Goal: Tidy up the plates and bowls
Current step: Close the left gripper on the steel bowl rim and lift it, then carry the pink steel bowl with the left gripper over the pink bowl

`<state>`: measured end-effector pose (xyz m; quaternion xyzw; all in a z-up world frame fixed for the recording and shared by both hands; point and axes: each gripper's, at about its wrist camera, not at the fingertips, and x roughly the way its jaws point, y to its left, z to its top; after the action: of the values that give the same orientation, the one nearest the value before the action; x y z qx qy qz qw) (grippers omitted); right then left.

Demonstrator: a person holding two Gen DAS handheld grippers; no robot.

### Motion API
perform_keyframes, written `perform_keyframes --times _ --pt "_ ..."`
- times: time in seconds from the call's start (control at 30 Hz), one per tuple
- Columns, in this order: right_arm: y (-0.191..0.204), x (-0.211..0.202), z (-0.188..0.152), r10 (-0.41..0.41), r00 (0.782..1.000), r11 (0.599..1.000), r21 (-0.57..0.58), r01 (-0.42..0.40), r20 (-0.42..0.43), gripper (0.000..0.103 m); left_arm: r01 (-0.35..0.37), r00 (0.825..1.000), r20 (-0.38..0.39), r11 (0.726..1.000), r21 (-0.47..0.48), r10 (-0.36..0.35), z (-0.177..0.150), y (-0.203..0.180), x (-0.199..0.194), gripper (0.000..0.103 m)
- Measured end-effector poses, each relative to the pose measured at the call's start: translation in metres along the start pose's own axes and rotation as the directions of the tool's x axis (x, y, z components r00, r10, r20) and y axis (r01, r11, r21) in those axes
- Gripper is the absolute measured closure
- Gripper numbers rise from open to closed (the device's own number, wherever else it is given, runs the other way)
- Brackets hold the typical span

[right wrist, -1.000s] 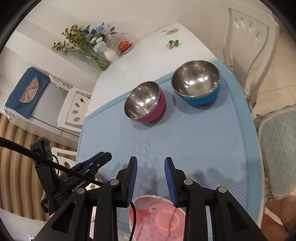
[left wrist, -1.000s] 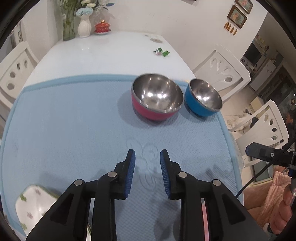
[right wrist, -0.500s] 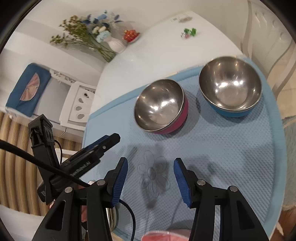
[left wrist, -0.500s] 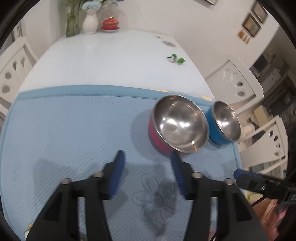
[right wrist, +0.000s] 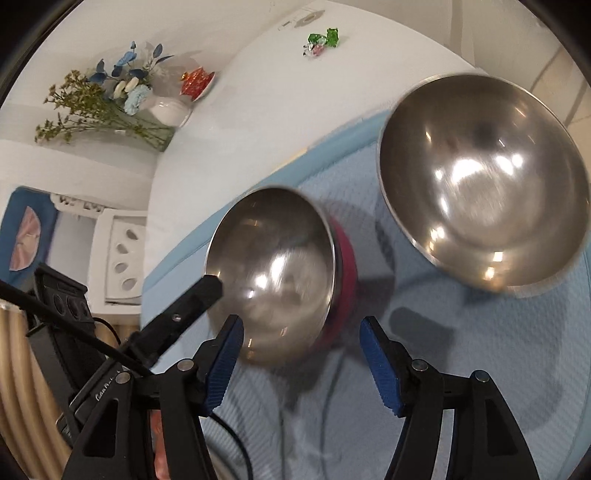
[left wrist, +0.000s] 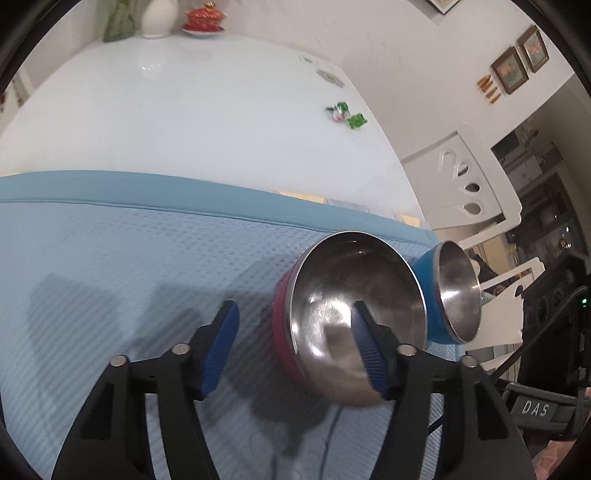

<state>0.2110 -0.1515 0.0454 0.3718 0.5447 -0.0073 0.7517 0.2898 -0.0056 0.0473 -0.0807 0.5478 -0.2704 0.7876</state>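
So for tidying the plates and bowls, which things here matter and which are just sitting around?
Part of the job:
- red bowl
- blue bowl
- left gripper, jaws closing, one finger over the red bowl's rim
- right gripper, jaws opening, nothing between them

Just lying about:
- white vase of flowers
- red lidded cup
- green candy wrappers
- blue mat

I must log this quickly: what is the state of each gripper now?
Left gripper: closing around the red bowl's rim, no grip yet.
Right gripper: opening, holding nothing.

Blue bowl (right wrist: 484,177) rim cut off (right edge), slightly blurred.
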Motion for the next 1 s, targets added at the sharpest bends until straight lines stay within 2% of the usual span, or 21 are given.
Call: perform_keyframes --times 0.07,0.17,0.27,0.43,0.6,0.67,0.73,0.83,1.0 --pt "0.0 0.005 0.003 -0.017 1.0 1.0 -0.018 0.018 0.009 0.041 0.011 1.0 -0.013 1.0 0.008 -0.011 0.002 0.0 0.008 0.058" --pt "0.002 0.013 0.003 -0.042 0.999 0.998 -0.043 0.042 0.016 0.044 0.01 1.0 -0.017 1.0 0.001 -0.01 0.002 0.001 0.017 0.079" --pt "0.004 0.017 0.001 -0.077 0.996 0.994 -0.07 0.08 0.04 0.047 0.008 1.0 -0.009 1.0 -0.002 -0.008 0.002 0.005 0.02 0.086" --pt "0.008 0.019 -0.003 -0.16 0.985 0.977 -0.13 0.167 0.063 0.068 0.006 1.0 -0.002 1.0 0.008 -0.006 0.0 0.005 0.018 0.086" --pt "0.024 -0.01 -0.013 -0.199 0.971 0.956 -0.192 0.221 0.129 0.068 0.011 1.0 0.025 0.999 0.05 -0.013 -0.013 -0.009 -0.007 0.086" --pt "0.036 -0.031 -0.022 -0.189 0.967 0.949 -0.222 0.225 0.172 0.068 0.013 0.999 0.029 0.998 0.061 -0.014 -0.022 -0.016 -0.022 0.086" --pt "0.045 -0.055 -0.034 -0.173 0.961 0.936 -0.269 0.229 0.215 0.068 0.044 0.998 0.038 0.998 0.048 -0.046 -0.03 -0.019 -0.037 0.086" --pt "0.053 -0.079 -0.049 -0.148 0.963 0.93 -0.3 0.214 0.227 0.068 0.074 0.995 0.06 0.997 0.032 -0.076 -0.047 -0.027 -0.065 0.086" --pt "0.051 -0.125 -0.082 -0.122 0.962 0.927 -0.318 0.199 0.246 0.067 0.073 0.992 0.099 0.994 0.078 -0.081 -0.077 -0.054 -0.108 0.086"
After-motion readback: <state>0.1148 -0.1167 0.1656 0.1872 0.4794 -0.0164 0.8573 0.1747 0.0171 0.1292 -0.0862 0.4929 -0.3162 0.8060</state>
